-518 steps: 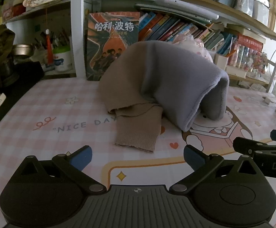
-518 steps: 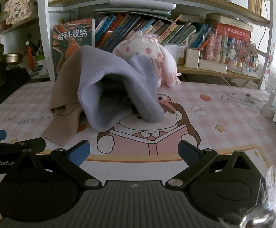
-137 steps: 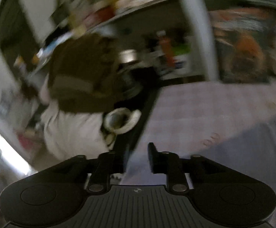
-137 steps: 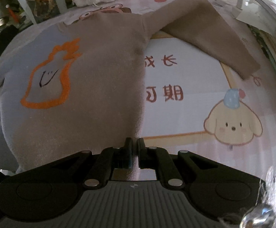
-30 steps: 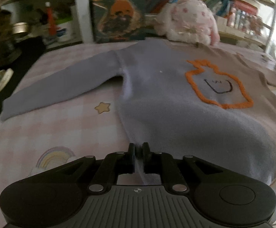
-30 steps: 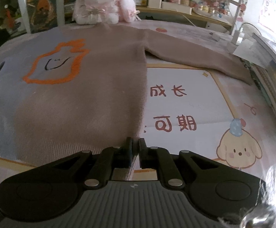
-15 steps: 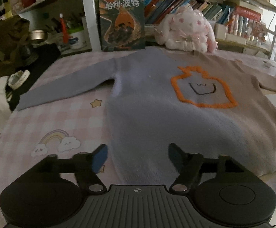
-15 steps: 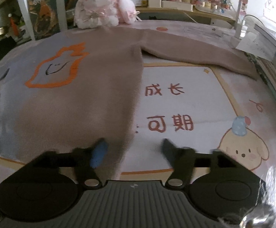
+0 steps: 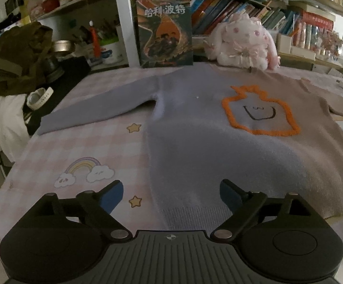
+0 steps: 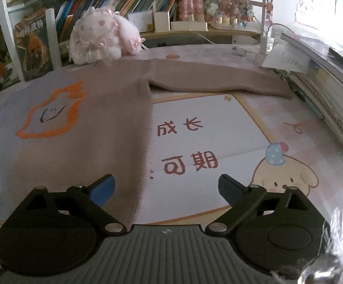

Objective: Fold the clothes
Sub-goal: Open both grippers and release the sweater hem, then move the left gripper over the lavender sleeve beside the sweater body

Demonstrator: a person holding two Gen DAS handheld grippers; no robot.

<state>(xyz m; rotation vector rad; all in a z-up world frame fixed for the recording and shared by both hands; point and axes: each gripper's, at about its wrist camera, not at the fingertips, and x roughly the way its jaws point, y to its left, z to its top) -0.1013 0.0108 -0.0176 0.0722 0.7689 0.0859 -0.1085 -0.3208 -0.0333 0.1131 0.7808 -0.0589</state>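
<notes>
A sweater [image 9: 209,142], lilac on one half and tan on the other, with an orange outlined motif [image 9: 258,113], lies spread flat, face up, on the pink patterned desk mat [image 9: 88,149]. Its lilac sleeve [image 9: 95,108] stretches left, its tan sleeve [image 10: 218,80] stretches right. My left gripper [image 9: 171,195] is open just above the lilac hem corner, holding nothing. In the right wrist view the tan half of the sweater [image 10: 81,137] fills the left side, and my right gripper [image 10: 166,188] is open over its tan side edge, also empty.
A pink plush rabbit [image 9: 242,45] and an upright book [image 9: 165,30] stand behind the sweater's collar, under bookshelves. Dark clothing and a bowl [image 9: 24,56] sit off the desk's left edge. Stacked books [image 10: 332,108] and a plug and cable [image 10: 264,42] line the right side.
Both grippers were shut on the sweater's hem corners a second ago; they have let go, opened wide and drawn back slightly. The sweater now rests flat.
</notes>
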